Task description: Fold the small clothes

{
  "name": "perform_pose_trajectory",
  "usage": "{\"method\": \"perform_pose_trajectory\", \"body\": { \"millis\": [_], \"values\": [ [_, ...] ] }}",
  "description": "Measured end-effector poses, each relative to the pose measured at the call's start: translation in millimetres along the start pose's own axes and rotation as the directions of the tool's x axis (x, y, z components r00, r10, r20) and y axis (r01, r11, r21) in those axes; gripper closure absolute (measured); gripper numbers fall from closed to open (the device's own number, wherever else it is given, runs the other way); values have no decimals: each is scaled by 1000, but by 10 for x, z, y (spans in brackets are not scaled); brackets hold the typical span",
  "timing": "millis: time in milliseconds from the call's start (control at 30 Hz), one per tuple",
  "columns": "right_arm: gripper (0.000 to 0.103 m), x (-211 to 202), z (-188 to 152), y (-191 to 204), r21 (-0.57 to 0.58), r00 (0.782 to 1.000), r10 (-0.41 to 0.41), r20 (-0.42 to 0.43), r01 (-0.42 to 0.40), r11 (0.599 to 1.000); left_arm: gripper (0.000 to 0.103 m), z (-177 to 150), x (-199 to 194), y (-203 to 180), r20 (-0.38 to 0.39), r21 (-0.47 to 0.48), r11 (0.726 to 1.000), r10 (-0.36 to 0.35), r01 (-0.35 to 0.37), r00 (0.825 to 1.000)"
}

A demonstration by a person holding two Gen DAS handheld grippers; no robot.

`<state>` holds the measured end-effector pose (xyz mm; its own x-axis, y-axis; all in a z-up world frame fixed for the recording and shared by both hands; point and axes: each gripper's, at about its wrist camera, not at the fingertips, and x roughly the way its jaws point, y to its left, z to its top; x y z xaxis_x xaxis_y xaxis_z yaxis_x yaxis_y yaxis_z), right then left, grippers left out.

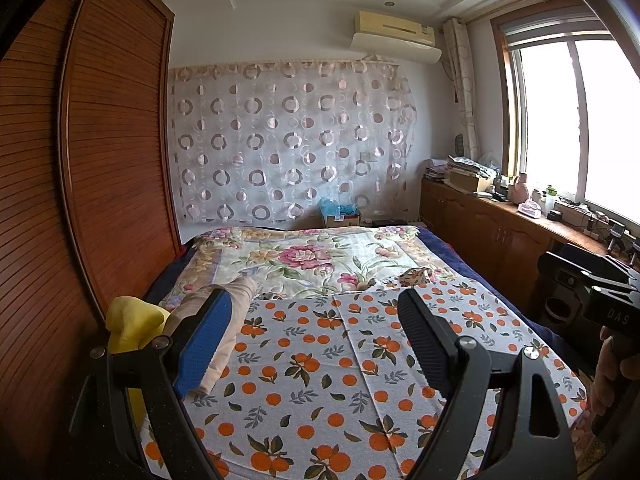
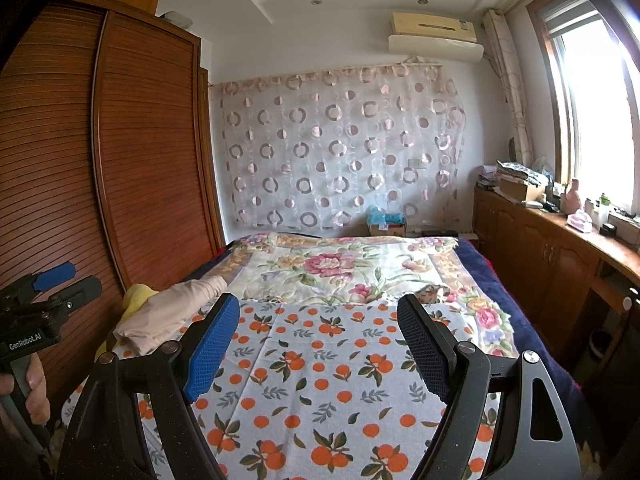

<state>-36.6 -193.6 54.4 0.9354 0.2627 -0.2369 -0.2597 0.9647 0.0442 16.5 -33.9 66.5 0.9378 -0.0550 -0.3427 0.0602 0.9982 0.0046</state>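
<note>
A beige garment (image 1: 224, 332) lies rolled on the left side of the bed, with a yellow garment (image 1: 134, 324) behind it by the wardrobe. Both also show in the right wrist view, beige (image 2: 172, 312) and yellow (image 2: 136, 296). A small patterned cloth (image 1: 414, 276) lies at the far edge of the orange-print sheet (image 1: 320, 380). My left gripper (image 1: 316, 344) is open and empty, held above the sheet, its blue finger next to the beige garment. My right gripper (image 2: 316, 348) is open and empty above the sheet (image 2: 320, 392).
A wooden slatted wardrobe (image 1: 80, 184) runs along the bed's left side. A floral quilt (image 1: 304, 260) covers the far half of the bed. A cabinet with clutter (image 1: 500, 208) stands under the window at right. A cardboard box (image 1: 340, 216) sits beyond the bed.
</note>
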Motion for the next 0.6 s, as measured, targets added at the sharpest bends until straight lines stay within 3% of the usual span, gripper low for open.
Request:
{"method": "perform_pose_trajectory", "body": {
  "millis": [600],
  "values": [
    [20,-34,-27,-33,-6,1000,1,2,-1,1000,18,-30,9,3,1,-2,1000,-1,1,1000]
  ]
}}
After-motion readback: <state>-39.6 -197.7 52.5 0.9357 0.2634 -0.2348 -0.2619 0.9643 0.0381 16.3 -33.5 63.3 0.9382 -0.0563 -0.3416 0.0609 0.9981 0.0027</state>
